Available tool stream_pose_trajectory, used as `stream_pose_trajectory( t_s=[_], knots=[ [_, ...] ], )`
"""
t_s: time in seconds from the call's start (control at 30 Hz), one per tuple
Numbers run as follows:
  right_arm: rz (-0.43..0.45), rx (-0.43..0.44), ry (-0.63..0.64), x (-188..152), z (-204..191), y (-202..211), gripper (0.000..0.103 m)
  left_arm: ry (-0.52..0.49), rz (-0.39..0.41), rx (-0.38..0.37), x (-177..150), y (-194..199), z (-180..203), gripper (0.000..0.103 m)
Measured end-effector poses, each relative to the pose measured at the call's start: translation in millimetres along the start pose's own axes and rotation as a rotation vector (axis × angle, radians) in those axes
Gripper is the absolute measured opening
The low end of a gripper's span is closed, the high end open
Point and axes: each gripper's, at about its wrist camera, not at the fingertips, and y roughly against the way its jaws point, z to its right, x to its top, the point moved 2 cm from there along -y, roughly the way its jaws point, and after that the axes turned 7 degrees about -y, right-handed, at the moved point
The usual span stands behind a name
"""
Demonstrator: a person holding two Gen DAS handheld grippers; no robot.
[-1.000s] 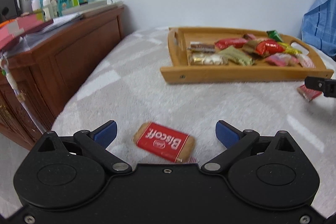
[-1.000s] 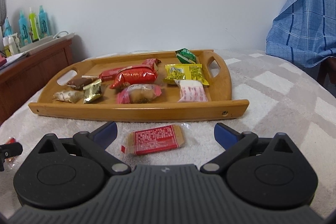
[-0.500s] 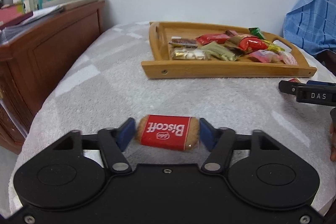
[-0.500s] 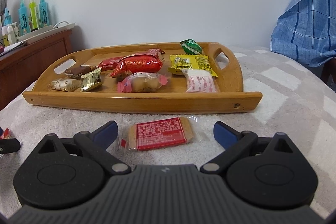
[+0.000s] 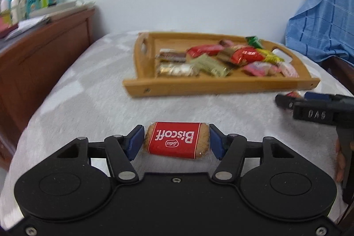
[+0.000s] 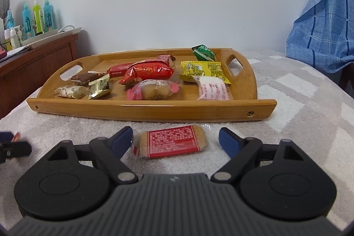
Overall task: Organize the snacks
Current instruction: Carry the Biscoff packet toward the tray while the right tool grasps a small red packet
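Observation:
My left gripper [image 5: 176,140] is shut on a red Biscoff biscuit pack [image 5: 176,139], held between its blue pads above the grey-white cloth. My right gripper [image 6: 176,140] is open, its fingers on either side of a second red biscuit pack [image 6: 172,144] that lies label-down on the cloth, just in front of the wooden tray [image 6: 154,106]. The tray holds several wrapped snacks, among them a red pack [image 6: 147,71] and a yellow pack [image 6: 202,69]. The tray also shows in the left wrist view [image 5: 221,85], with the right gripper at that view's right edge [image 5: 287,101].
A wooden cabinet [image 5: 37,54] with bottles stands to the left of the cloth-covered surface. A blue checked cloth [image 6: 327,21] hangs at the right. The left gripper's tip [image 6: 13,147] shows at the left edge of the right wrist view.
My left gripper closed on the Biscoff pack and lifted it. My right gripper moved closer around the second pack and its fingers narrowed a little.

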Motion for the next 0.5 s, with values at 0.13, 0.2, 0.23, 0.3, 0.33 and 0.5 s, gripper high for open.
stream_pose_trajectory(
  t_s=[0.13, 0.2, 0.23, 0.3, 0.33, 0.5],
  knots=[
    [0.003, 0.003, 0.006, 0, -2, 1, 0.079, -0.006, 0.020, -0.020, 13, -2, 7, 0.060],
    [0.005, 0.003, -0.002, 1, -1, 1, 0.076, 0.002, 0.013, -0.035, 17, -4, 11, 0.060],
    [0.007, 0.004, -0.007, 1, 0, 1, 0.075, 0.004, 0.007, -0.042, 19, -5, 14, 0.060],
    [0.010, 0.009, -0.020, 2, 2, 2, 0.072, -0.005, 0.005, -0.055, 24, -7, 20, 0.060],
    [0.011, 0.012, -0.026, 2, 2, 2, 0.070, -0.010, 0.008, -0.060, 27, -7, 22, 0.060],
    [0.016, 0.014, -0.047, 3, 5, 4, 0.067, -0.031, 0.026, -0.088, 42, -9, 35, 0.060]
  ],
)
